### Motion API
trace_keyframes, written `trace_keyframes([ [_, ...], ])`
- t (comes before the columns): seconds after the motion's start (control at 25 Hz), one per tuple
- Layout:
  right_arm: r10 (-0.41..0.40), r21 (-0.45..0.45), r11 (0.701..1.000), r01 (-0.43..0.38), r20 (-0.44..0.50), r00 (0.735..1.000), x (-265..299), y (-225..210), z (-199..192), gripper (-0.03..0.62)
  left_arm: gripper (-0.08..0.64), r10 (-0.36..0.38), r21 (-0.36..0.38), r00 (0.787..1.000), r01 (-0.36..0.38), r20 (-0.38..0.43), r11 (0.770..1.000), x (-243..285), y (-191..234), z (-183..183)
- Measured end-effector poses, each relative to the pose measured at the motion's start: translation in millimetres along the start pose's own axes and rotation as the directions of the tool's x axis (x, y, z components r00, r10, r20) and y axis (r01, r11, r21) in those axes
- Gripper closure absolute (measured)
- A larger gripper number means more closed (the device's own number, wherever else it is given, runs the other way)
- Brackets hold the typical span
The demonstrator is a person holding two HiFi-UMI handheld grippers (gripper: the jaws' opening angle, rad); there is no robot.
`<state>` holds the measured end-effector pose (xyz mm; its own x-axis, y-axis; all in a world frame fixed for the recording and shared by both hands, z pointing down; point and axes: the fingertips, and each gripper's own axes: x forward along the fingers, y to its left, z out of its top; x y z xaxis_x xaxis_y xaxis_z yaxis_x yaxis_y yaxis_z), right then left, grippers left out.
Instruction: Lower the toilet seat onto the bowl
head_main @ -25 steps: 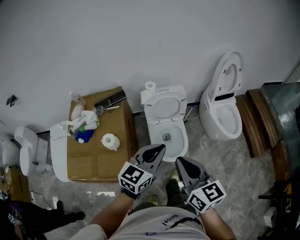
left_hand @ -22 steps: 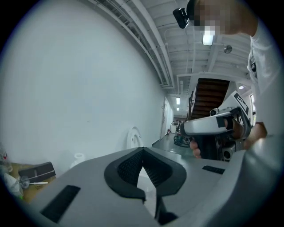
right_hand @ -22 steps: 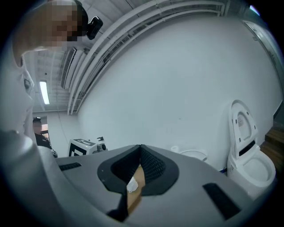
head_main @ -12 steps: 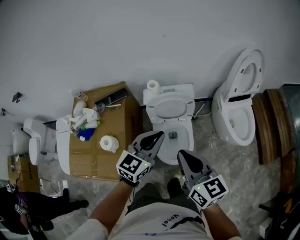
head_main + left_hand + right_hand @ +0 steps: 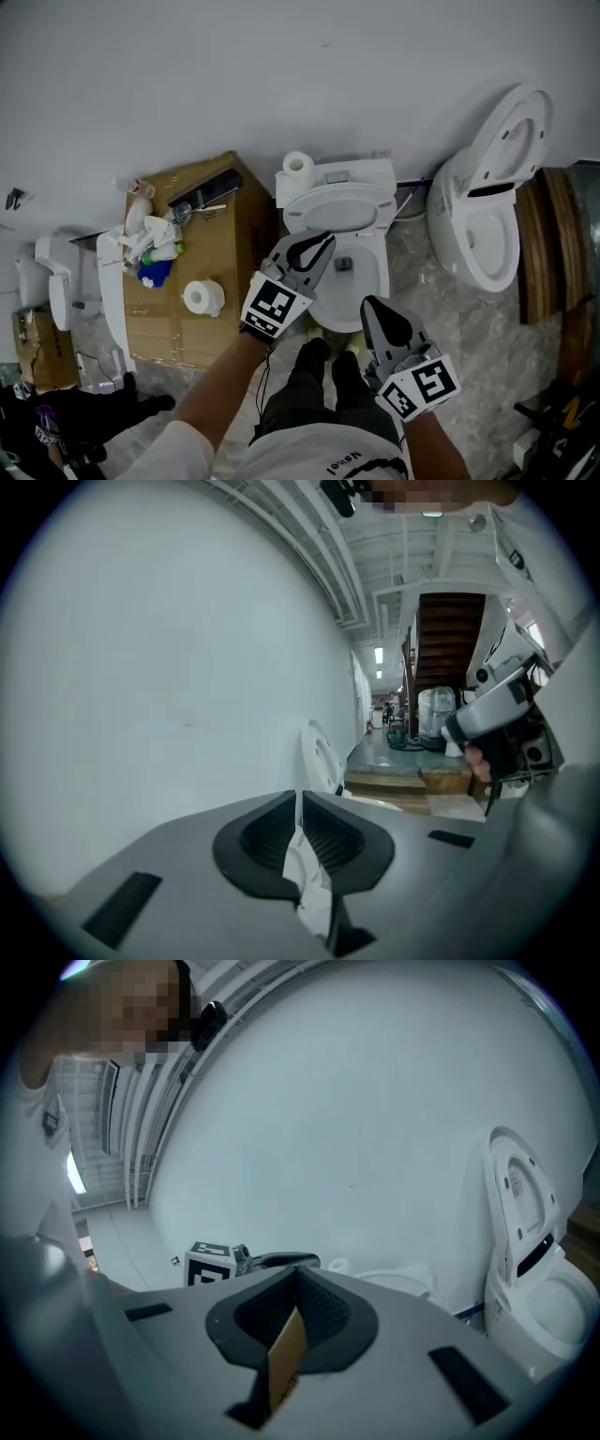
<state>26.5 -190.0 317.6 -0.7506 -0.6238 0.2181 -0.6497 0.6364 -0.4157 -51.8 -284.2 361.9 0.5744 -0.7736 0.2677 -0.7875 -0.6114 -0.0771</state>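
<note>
The white toilet (image 5: 361, 291) stands in the middle of the head view, against the wall. Its seat (image 5: 339, 208) is raised and leans back on the tank (image 5: 352, 174). My left gripper (image 5: 324, 239) is shut and empty, its tips above the front left of the bowl, just short of the raised seat. My right gripper (image 5: 368, 304) is also shut and empty, lower and nearer me, over the bowl's front rim. In the right gripper view the left gripper's marker cube (image 5: 210, 1263) shows ahead, with the tank (image 5: 398, 1284) beyond.
A second toilet (image 5: 478, 239) with its lid up (image 5: 514, 131) stands at the right, beside wooden steps (image 5: 553, 248). A cardboard box (image 5: 220, 253) on the left carries a paper roll (image 5: 201, 297) and clutter. Another roll (image 5: 298, 165) sits on the tank. My legs stand before the bowl.
I have stepped closer to the middle toilet. The left gripper has moved forward and up over the bowl towards the raised seat. The right gripper stays low near the front rim.
</note>
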Motion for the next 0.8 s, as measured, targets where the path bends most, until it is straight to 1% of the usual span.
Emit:
trace_keyframes([
  [0.16,-0.035,0.027,0.999,0.035,-0.018,0.999,24.5,-19.3,-12.8,0.578,0.538,0.001,0.097,0.999,0.003,-0.044,0.995,38.3,36.8,-28.2],
  [0.28,-0.051,0.048,0.997,0.052,-0.032,0.998,42.1,-28.1,-20.9,0.578,0.497,-0.006,0.175,0.996,0.022,-0.092,0.984,64.2,59.3,-50.8],
  [0.48,-0.063,0.073,0.995,0.067,-0.055,0.997,63.5,-38.6,-31.1,0.578,0.485,-0.010,0.289,0.984,0.062,-0.177,0.955,100.7,83.7,-84.9],
  [0.64,-0.082,0.097,0.991,0.090,-0.075,0.994,72.2,-48.2,-40.9,0.578,0.485,-0.013,0.346,0.973,0.095,-0.232,0.933,120.8,88.9,-108.4],
  [0.8,-0.094,0.118,0.988,0.105,-0.091,0.991,75.7,-54.8,-46.3,0.578,0.486,0.009,0.404,0.960,0.110,-0.281,0.908,132.9,90.8,-127.5],
])
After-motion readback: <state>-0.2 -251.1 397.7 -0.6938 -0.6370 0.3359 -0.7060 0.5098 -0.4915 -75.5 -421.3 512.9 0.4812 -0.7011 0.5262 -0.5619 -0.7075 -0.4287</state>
